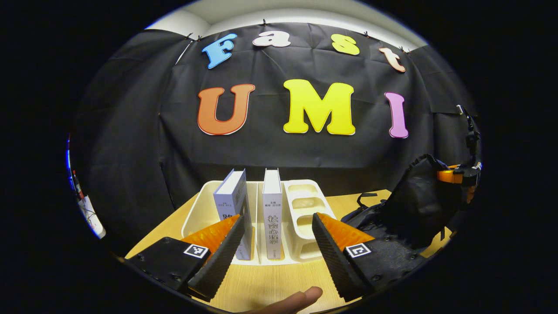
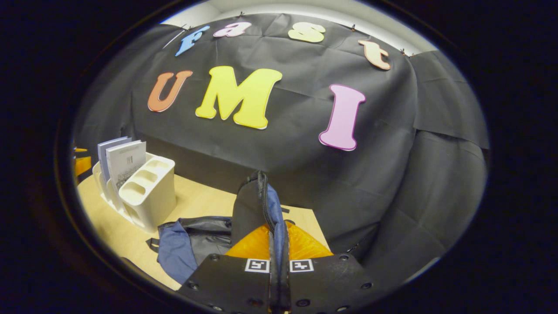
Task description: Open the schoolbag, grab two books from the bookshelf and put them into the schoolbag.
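Left claw (image 1: 275,250) wide before books (image 1: 272,213) – right claw (image 2: 279,261) pinching schoolbag (image 2: 255,205) flap edge

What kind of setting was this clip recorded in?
Probably a staged recording booth, not a real home: black cloth wall behind a small wooden table, with a white bookshelf holding two books and a schoolbag set out as props.
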Action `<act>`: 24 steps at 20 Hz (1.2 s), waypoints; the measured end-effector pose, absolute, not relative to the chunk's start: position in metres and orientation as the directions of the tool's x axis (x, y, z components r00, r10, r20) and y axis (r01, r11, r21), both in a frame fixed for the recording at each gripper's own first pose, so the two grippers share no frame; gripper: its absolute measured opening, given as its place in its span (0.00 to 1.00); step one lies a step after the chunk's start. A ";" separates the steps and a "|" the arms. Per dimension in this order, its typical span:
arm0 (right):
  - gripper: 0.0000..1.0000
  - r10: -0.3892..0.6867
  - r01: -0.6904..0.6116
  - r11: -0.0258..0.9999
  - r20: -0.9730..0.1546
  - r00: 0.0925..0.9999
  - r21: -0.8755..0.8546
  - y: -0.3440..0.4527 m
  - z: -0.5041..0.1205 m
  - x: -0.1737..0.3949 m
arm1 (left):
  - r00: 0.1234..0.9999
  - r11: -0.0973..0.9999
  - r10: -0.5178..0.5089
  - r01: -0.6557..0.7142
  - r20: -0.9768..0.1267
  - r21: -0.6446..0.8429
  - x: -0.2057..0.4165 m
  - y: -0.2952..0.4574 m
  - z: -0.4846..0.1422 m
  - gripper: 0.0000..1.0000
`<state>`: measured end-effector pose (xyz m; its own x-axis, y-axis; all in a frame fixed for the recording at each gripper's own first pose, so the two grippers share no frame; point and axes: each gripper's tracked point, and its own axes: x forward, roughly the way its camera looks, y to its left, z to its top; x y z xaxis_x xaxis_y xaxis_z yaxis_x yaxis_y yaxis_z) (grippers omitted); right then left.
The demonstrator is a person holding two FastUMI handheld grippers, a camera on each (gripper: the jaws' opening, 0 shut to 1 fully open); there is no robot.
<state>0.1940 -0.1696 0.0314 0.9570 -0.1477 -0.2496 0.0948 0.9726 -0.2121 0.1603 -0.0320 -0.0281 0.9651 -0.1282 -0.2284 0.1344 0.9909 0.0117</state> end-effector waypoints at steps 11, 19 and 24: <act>0.02 -0.102 0.061 0.985 -0.256 0.961 -0.163 -0.173 0.019 0.190 | 0.911 0.985 -0.162 0.170 -0.379 -0.013 0.264 -0.056 -0.009 0.98; 0.02 -0.038 0.005 0.989 -0.227 0.973 -0.145 -0.162 0.015 0.179 | 0.763 0.991 -0.064 0.126 -0.643 0.051 0.337 -0.043 -0.062 0.96; 0.02 -0.032 0.004 0.992 -0.222 0.975 -0.125 -0.166 0.009 0.177 | 0.656 0.986 -0.032 0.142 -0.754 0.082 0.332 -0.038 -0.092 0.90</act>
<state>0.1768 -0.1657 0.0091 0.9745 -0.0316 -0.2221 0.0036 0.9921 -0.1253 0.3318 -0.0384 -0.0919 0.6559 -0.0320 -0.7541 0.1421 0.9865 0.0816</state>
